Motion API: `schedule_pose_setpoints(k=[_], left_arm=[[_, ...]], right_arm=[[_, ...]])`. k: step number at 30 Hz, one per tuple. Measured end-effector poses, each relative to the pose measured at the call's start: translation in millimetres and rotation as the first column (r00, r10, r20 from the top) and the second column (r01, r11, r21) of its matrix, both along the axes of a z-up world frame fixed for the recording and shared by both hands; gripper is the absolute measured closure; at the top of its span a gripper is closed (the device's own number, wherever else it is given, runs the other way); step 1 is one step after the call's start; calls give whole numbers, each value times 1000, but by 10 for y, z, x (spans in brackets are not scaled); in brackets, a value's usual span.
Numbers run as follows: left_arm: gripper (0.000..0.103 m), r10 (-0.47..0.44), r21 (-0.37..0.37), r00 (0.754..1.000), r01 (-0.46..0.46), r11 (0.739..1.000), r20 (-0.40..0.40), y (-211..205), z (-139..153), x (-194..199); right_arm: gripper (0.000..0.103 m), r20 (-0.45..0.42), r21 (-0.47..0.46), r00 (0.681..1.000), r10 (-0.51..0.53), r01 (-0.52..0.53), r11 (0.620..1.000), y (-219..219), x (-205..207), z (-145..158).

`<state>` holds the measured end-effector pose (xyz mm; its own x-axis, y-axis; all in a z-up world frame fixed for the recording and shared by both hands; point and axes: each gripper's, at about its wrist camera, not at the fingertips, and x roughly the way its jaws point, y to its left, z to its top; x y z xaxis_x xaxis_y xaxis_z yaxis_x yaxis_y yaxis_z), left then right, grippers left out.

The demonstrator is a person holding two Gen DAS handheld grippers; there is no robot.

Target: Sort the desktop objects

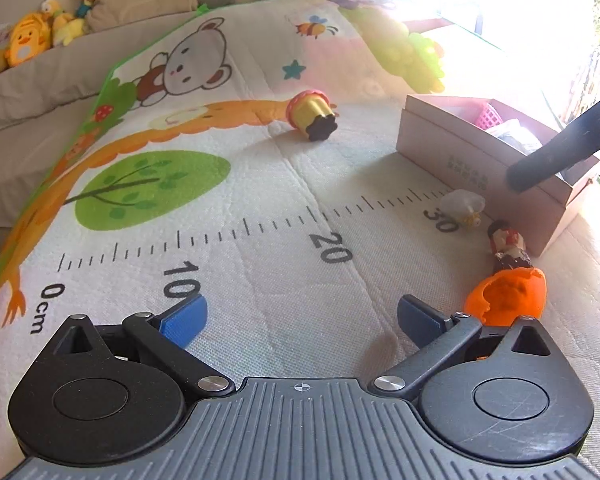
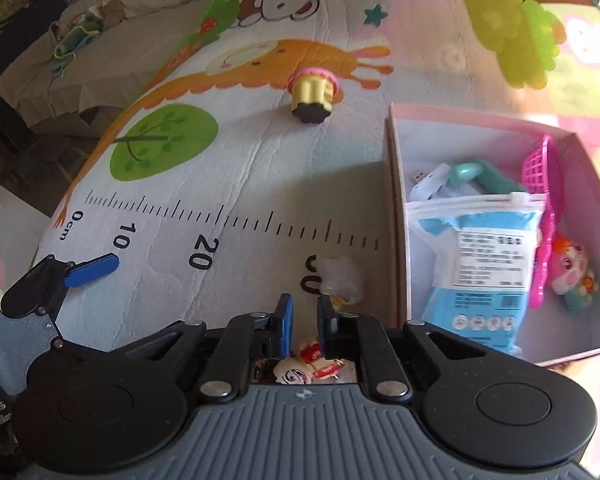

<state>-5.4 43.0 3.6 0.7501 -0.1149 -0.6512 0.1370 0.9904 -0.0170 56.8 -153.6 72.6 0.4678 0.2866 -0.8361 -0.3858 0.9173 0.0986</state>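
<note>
Although the right tongs (image 2: 302,312) are drawn almost together, nothing shows between their tips. A small doll figure (image 2: 308,360) appears through the gap behind them and seems to lie on the play mat (image 2: 240,168) rather than in a grip. The left tongs (image 1: 300,316) hang with jaws wide apart and empty, and an orange toy (image 1: 508,296) sits just beside the right jaw. A little further off, a small white toy (image 2: 340,280) rests near the wall of the pink box (image 2: 396,220), which already holds several things. Farthest away lies a yellow cupcake toy (image 2: 312,96). The sorting looks partway done. The next move probably needs the right tongs opened and lowered over a loose toy near the box.
</note>
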Motion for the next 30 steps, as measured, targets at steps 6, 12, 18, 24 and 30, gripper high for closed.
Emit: schedule_pose_setpoints(k=[6,12,18,24,30], left_arm=[[0,14,-2,1000,-14,1000,-13,17,40,3],[0,-63,-41,997,65,997,37,-131,260,-93],[0,-223,-1,973,223,975,66,-507,350,-6],[0,-433,-43,900,435,899,60,-964,255,442],[0,-554,-50,833,553,832,6,-1240,74,781]], right_arm=[[60,244,68,906,-346,340,938,-1012,-369,277],[38,270,191,725,-634,605,773,-2105,94,-137],[56,151,324,795,-587,522,789,-2209,414,-432],[63,157,295,834,-528,471,832,-2049,377,-466],[62,120,312,867,-483,429,848,-2106,322,-480]])
